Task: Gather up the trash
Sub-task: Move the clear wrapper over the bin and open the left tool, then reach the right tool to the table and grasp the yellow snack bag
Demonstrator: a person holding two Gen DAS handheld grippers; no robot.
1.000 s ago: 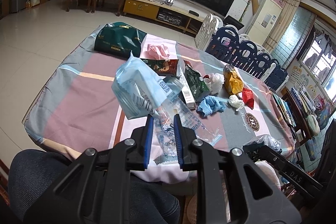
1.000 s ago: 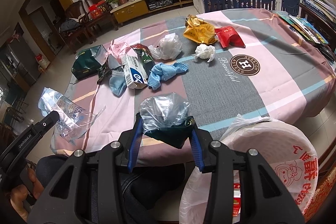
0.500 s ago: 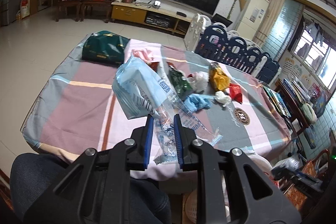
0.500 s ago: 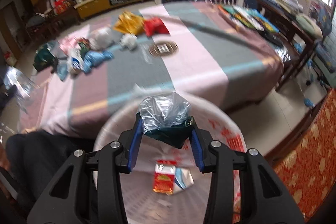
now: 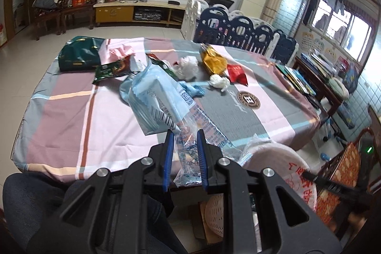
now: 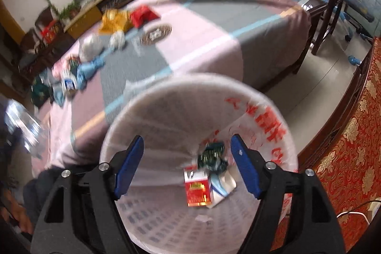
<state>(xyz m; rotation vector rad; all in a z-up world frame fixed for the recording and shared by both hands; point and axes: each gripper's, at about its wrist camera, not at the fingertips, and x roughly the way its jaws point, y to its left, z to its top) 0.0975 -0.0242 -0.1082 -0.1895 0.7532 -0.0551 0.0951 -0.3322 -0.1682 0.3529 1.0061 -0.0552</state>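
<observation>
My left gripper [image 5: 184,135] is shut on a clear and light-blue plastic wrapper [image 5: 157,101], held up over the near edge of the table [image 5: 71,125]. My right gripper [image 6: 188,142] hangs above the white-lined trash bin [image 6: 166,87] with its jaws opening and nothing between them. A crumpled green and silver wrapper [image 6: 212,156] is loose inside the bin, above a red carton [image 6: 197,189]. In the left wrist view the bin [image 5: 281,158] stands at the table's near right corner.
More trash lies on the tablecloth: a yellow bag [image 5: 213,61], a red packet [image 5: 235,73], a white tissue ball [image 5: 219,81], a blue cloth [image 5: 194,89], a green snack wrapper [image 5: 112,69] and a dark green bag [image 5: 79,55]. A red patterned chair [image 6: 352,158] stands right of the bin.
My right gripper swung from the table to over the bin and opened, and the green and silver wrapper dropped out. My left gripper moved right with its wrapper still clamped.
</observation>
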